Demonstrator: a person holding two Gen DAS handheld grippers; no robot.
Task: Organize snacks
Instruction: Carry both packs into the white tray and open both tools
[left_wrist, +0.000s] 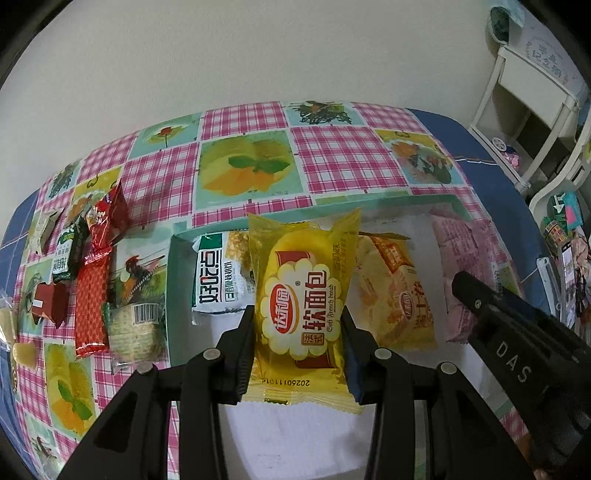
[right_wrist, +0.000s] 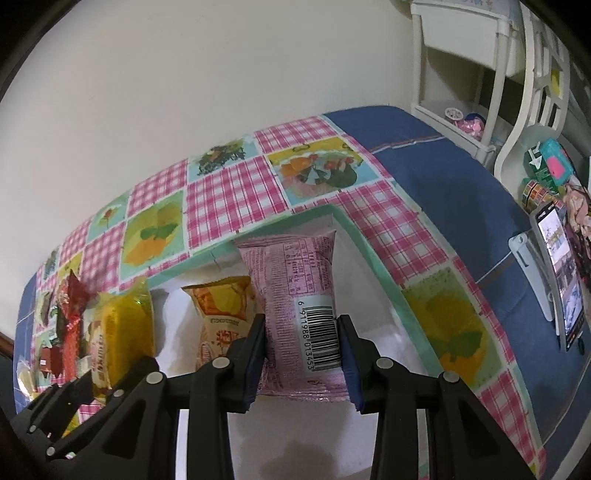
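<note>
We've got two packs in hand over the white-lined tray (left_wrist: 177, 258) w/ the mint rim. Left gripper (left_wrist: 299, 332) is clenched on the yellow soft French bread pack (left_wrist: 303, 295), pads pinching its sides approx. at mid-length, pack hanging above the tray floor btwn the green-and-white snack pack (left_wrist: 218, 277) and the orange pastry pack (left_wrist: 395, 291). Right gripper (right_wrist: 301, 339) is clamped on the pink wrapped pack (right_wrist: 295, 291), barcode side up, at the tray's right end by the rim.

Both look light and puffy: air-filled film, soft bread inside, so we judge they squash easily and the glossy wrap may slip. Best hold is across the body, as now, not the crimped end seals. More loose snacks, e.g. the red wrapper (left_wrist: 92, 310), wait on the checked tablecloth (left_wrist: 332, 155) left of the tray.
</note>
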